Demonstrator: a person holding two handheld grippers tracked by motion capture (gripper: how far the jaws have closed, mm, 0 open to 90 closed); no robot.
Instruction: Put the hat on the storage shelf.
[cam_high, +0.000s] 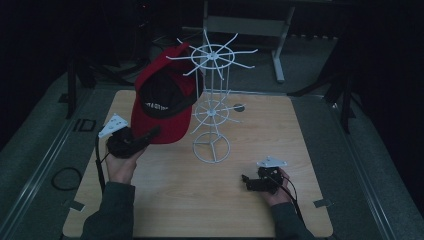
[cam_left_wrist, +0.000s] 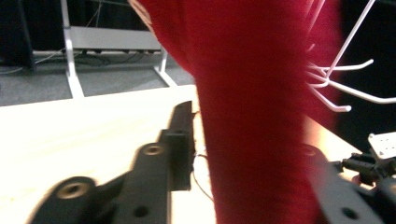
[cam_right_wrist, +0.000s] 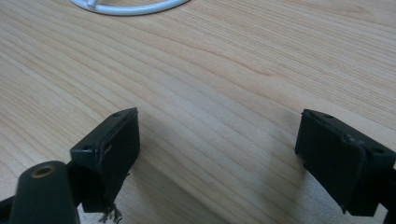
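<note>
A red cap (cam_high: 172, 127) with a dark inside is held up in the air, its crown against the left arms of a white wire rack (cam_high: 213, 52). My left gripper (cam_high: 150, 134) is shut on the cap's brim from below. In the left gripper view the red cap (cam_left_wrist: 252, 93) fills the gap between the black jaws of that gripper (cam_left_wrist: 252, 154), and the rack's hooks (cam_left_wrist: 336, 84) show at the right. I cannot tell whether the cap hangs on a hook. My right gripper (cam_high: 246, 181) rests low on the table, open and with nothing in it (cam_right_wrist: 219, 140).
The rack stands mid-table on a round ring base (cam_high: 212, 147), whose ring (cam_right_wrist: 126, 7) lies just ahead of the right gripper. A small dark round hole (cam_high: 239, 107) sits in the wooden table (cam_high: 175, 200) behind the rack. A cable loop (cam_high: 65, 177) lies off the table's left edge.
</note>
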